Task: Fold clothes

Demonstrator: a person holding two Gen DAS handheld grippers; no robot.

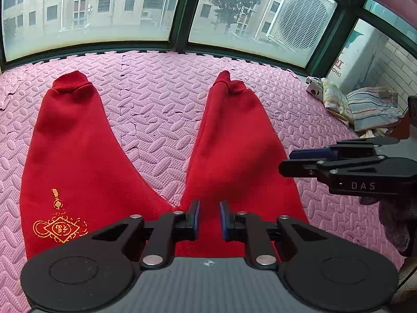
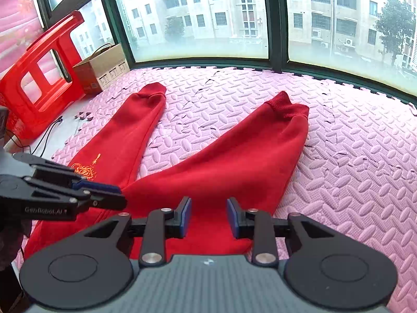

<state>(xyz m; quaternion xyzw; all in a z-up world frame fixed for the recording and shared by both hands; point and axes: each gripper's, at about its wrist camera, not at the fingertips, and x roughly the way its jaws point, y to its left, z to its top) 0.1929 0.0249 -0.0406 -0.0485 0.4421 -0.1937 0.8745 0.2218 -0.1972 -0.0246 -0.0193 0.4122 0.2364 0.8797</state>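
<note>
Red trousers [image 1: 78,156] lie flat on the pink foam mat [image 1: 156,99], legs spread in a V toward the window, with a gold emblem [image 1: 58,228] on the left leg. They also show in the right wrist view [image 2: 234,161]. My left gripper [image 1: 209,220] is open and empty, hovering over the crotch area. My right gripper [image 2: 208,217] is open and empty over the waist end of the right leg. The right gripper [image 1: 289,161] shows from the side in the left wrist view. The left gripper [image 2: 120,194] shows from the side in the right wrist view.
A pile of striped and patterned clothes [image 1: 365,107] lies at the mat's right edge. A red plastic stool [image 2: 39,75] and a cardboard box [image 2: 104,67] stand beyond the mat's left edge, with cables [image 2: 47,135] on the floor. Windows [image 1: 104,7] bound the far side.
</note>
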